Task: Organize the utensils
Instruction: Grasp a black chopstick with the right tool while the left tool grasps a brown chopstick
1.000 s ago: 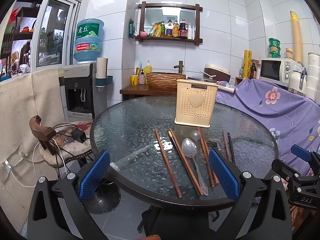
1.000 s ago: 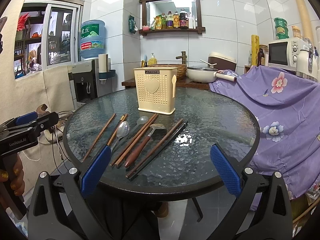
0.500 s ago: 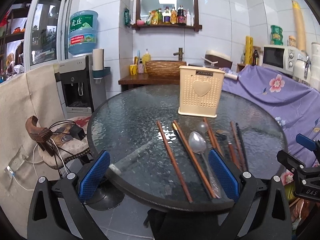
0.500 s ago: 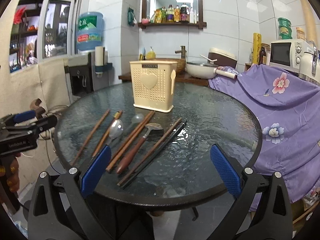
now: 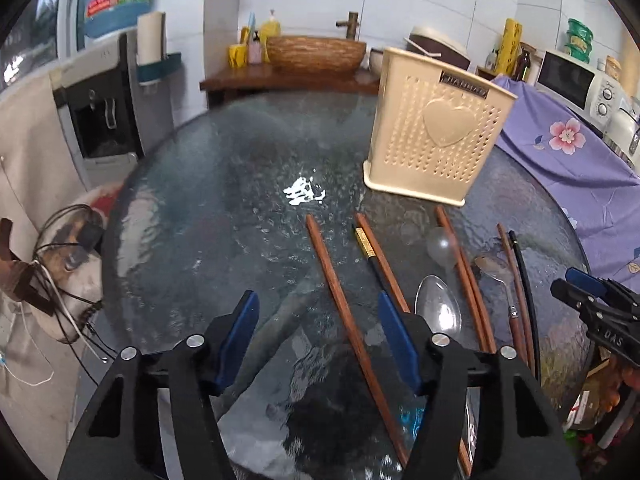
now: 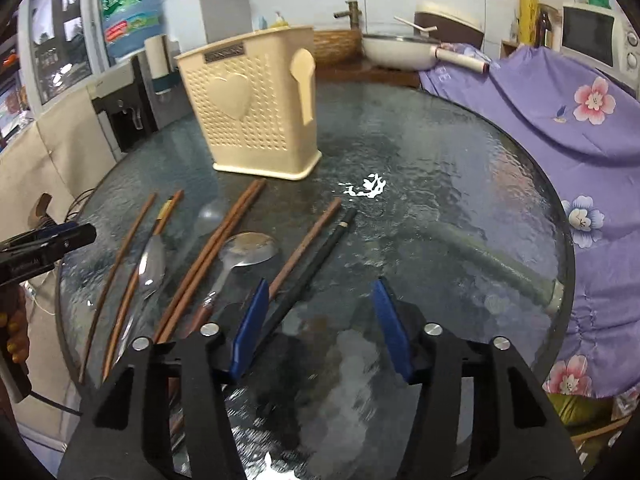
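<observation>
1. I am looking down over a round glass table [image 5: 192,216] through both wrist cameras, and the utensils are lying loose on it, fanned out side by side in front of a cream utensil holder [image 5: 436,136].
2. The holder is standing upright toward the far side of the table, with a heart shape on its perforated face (the right view also shows a spoon shape on its side wall).
3. My left gripper [image 5: 318,344] is closing, its blue pads [image 5: 236,336] not pressing on anything; a brown chopstick [image 5: 340,300] is running up between the jaws, lying flat on the glass.
4. Just right of that chopstick a second brown one with a gold-banded black chopstick [image 5: 370,248] is lying, then a steel spoon [image 5: 438,312], bowl up.
5. Further right in the left view I am seeing a pair of brown chopsticks [image 5: 464,272], a wood-handled spoon [image 5: 496,272], and a thin brown and a black stick near the table edge.
6. My right gripper [image 6: 318,328] is closing too, and is gripping nothing; a black chopstick [image 6: 316,264] is passing just inside its left pad, with a brown chopstick [image 6: 308,240] right beside it.
7. The other gripper is showing at the edge of each view, well apart from the holder.
8. A purple flowered cloth [image 6: 560,120] is draping over something beside the table.
</observation>
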